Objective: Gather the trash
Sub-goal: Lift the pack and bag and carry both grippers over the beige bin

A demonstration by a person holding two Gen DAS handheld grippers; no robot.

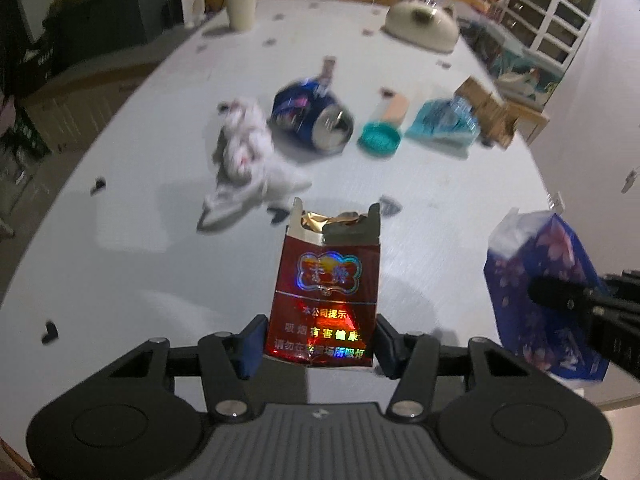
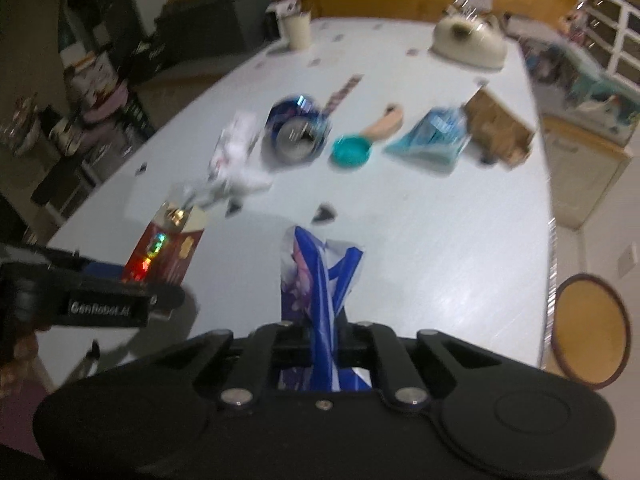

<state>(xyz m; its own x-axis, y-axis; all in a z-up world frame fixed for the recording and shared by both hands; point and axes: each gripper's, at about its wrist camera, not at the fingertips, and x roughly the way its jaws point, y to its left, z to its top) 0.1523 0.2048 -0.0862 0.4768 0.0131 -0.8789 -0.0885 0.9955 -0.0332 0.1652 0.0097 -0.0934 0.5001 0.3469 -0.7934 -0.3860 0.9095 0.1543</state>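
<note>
A torn-open red cigarette pack point(image 1: 326, 284) stands upright between the pads of my left gripper point(image 1: 320, 340), which is shut on its lower end above the white table point(image 1: 140, 240). A blue flowered plastic wrapper point(image 2: 316, 276) is pinched in my right gripper point(image 2: 320, 340), shut on it. The same wrapper point(image 1: 548, 300) shows at the right of the left wrist view with the right gripper's finger on it. From the right wrist view the pack point(image 2: 168, 248) and left gripper point(image 2: 132, 292) are at the left.
Further back on the table lie a crumpled white tissue point(image 1: 244, 152), a crushed blue can point(image 1: 312, 114), a teal lid point(image 1: 378, 140), a light blue bag point(image 1: 444, 120) and a brown box point(image 1: 492, 108). A cream cup point(image 1: 241, 6) stands at the far edge. A round stool point(image 2: 588, 324) is beside the table.
</note>
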